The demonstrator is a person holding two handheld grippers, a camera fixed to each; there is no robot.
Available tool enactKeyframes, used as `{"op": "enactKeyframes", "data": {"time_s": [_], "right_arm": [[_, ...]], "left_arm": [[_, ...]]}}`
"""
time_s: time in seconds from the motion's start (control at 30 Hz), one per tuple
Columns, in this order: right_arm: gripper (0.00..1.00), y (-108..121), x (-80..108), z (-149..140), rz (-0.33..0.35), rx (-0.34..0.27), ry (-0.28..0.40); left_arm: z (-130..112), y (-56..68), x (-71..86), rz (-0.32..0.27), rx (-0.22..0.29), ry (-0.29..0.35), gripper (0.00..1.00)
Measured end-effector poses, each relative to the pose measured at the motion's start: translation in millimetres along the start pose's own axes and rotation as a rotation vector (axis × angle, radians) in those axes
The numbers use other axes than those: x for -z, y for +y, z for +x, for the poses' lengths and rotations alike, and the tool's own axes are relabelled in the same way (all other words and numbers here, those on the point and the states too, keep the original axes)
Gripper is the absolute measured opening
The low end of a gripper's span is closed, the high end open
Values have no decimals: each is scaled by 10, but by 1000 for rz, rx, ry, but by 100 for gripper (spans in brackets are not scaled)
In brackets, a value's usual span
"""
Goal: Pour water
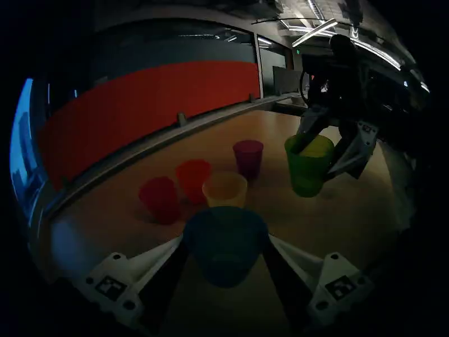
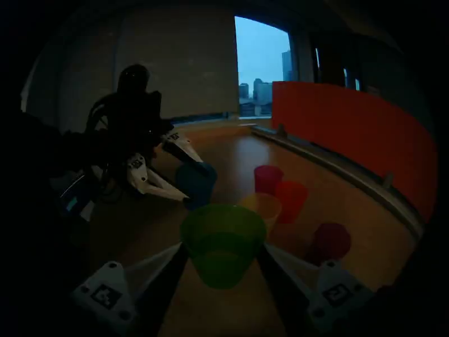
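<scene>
While my left gripper (image 1: pixel 225 242) pinches the blue cup (image 1: pixel 226 264) upright over the wooden table (image 1: pixel 348 213), I see my right gripper (image 2: pixel 223 247) clamped on the green cup (image 2: pixel 223 255), held apart from the blue one, with a yellow cup (image 1: pixel 225 190), two red cups (image 1: pixel 160 197) and a purple cup (image 1: pixel 248 157) grouped on the table nearby.

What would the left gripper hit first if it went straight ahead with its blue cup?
Most likely the yellow cup, almost dead ahead just beyond the blue cup held in the left gripper. How much gap lies between them is hard to judge.
</scene>
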State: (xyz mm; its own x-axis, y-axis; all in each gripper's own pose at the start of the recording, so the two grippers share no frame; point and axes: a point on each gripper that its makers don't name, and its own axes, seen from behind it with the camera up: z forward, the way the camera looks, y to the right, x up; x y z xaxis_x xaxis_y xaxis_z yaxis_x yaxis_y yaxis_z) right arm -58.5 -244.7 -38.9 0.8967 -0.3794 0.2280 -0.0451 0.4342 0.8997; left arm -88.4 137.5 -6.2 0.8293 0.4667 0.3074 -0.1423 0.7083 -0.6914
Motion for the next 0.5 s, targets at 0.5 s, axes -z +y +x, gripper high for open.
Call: {"op": "enactKeyframes", "data": {"time_s": [0.5], "right_arm": [[99, 82, -102, -291, 2, -6, -74]], "left_arm": [[-293, 43, -190, -41, -19, -100, 87]]}}
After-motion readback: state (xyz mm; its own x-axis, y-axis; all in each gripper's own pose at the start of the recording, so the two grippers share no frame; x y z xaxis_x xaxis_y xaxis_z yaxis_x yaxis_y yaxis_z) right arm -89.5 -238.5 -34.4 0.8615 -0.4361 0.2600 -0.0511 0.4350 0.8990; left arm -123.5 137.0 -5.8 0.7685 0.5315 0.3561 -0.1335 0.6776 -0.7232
